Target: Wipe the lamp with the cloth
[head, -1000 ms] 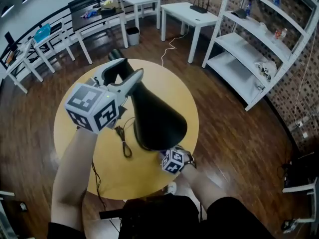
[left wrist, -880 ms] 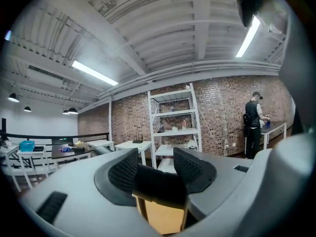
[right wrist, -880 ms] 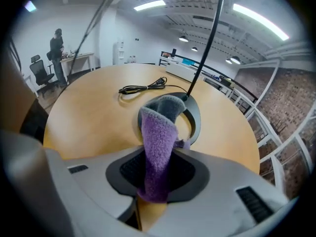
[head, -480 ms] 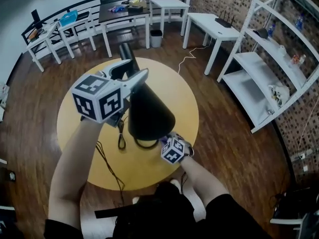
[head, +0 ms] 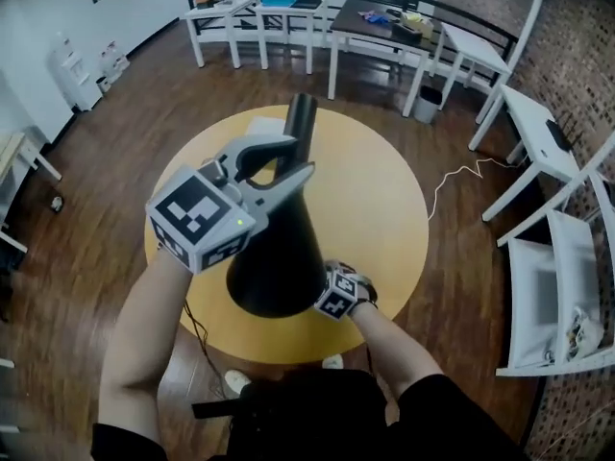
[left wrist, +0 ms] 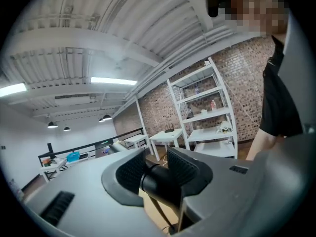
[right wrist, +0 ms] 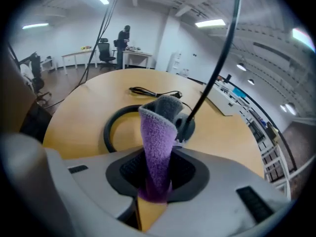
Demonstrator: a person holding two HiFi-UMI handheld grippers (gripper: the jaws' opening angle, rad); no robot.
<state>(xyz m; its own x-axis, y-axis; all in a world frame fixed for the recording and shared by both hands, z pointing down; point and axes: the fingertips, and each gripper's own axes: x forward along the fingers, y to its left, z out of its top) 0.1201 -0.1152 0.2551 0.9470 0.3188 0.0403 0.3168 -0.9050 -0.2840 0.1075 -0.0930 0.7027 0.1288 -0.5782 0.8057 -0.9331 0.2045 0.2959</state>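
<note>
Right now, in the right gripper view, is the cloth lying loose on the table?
No, the purple cloth stands pinched between the jaws of the right gripper.

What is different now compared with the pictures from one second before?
The left claw has just been closing and now grips the black lamp by its thin neck. Unchanged: the right claw keeps the purple cloth pinched near the shade's rim, above the round table.

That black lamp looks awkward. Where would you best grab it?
Probably the slim round neck, approached level from the side. The cone shade flares too wide to pinch, while the neck is narrow and straight.
</note>
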